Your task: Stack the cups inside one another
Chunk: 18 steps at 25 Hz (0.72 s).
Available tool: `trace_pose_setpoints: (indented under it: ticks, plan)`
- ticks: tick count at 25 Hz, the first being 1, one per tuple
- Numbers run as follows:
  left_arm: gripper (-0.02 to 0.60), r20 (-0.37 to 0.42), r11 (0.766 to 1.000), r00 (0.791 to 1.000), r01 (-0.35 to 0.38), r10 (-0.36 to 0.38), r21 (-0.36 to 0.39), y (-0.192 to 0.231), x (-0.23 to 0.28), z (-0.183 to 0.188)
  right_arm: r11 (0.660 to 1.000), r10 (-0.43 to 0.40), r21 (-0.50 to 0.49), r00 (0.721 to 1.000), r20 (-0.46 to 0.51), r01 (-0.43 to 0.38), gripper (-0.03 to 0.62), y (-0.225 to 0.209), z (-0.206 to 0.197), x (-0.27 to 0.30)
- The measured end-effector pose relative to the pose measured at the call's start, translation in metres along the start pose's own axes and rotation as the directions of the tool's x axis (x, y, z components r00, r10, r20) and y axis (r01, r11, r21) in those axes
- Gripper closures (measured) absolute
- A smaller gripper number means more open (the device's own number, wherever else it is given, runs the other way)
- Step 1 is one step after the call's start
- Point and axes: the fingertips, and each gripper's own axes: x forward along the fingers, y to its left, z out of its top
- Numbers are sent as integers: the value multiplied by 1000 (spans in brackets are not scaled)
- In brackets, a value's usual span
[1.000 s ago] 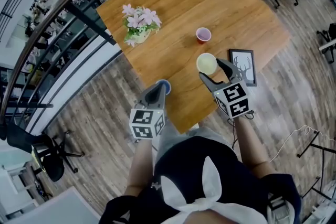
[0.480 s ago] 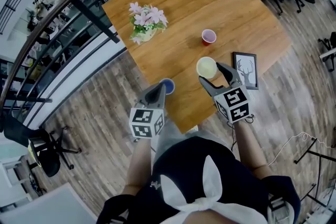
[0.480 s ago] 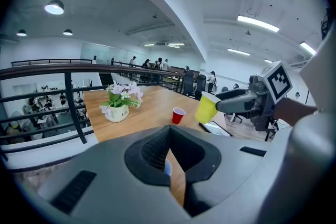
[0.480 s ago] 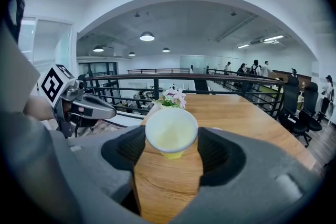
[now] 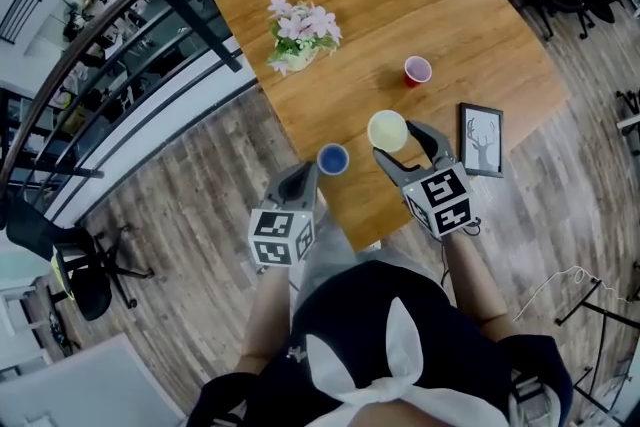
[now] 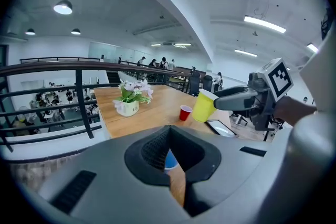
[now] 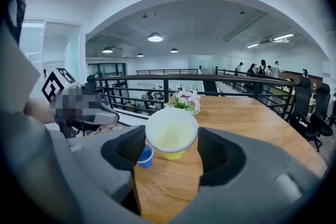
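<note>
The right gripper [image 5: 396, 139] stands wide and clamps a yellow plastic cup [image 5: 387, 128] at its rim. The cup is smooth, tapered and slightly tilted, and it hangs above the near edge of the wood-grain bench [image 5: 400, 5] with its pale inside facing up. The gripper's dark ribbed pads press on either side of the rim. Just to its left a smaller blue cup [image 5: 332, 159] stands upright on the bench, open end up. The left gripper [image 5: 305, 173] points at the blue cup from just short of it. Its grey jaws are closed together with nothing between them. Its cube carries black-and-white square markers. Farther back a small red cup [image 5: 417, 71] stands alone, well apart from the other two. A white pot of pink flowers [image 5: 300, 40] sits toward the far left of the bench, and any print on it is too small to read. A black-framed drawing of a deer's head [image 5: 483, 141] lies flat to the right of the yellow cup.
</note>
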Motion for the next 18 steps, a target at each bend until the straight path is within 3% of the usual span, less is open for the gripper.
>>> trace_pose_setpoints:
  ticks: [18]
  plan:
    - [565,30,995,995,-89,90,-52,39,-34,-9,982,169,-88,985,18,-167,287,71,29,39]
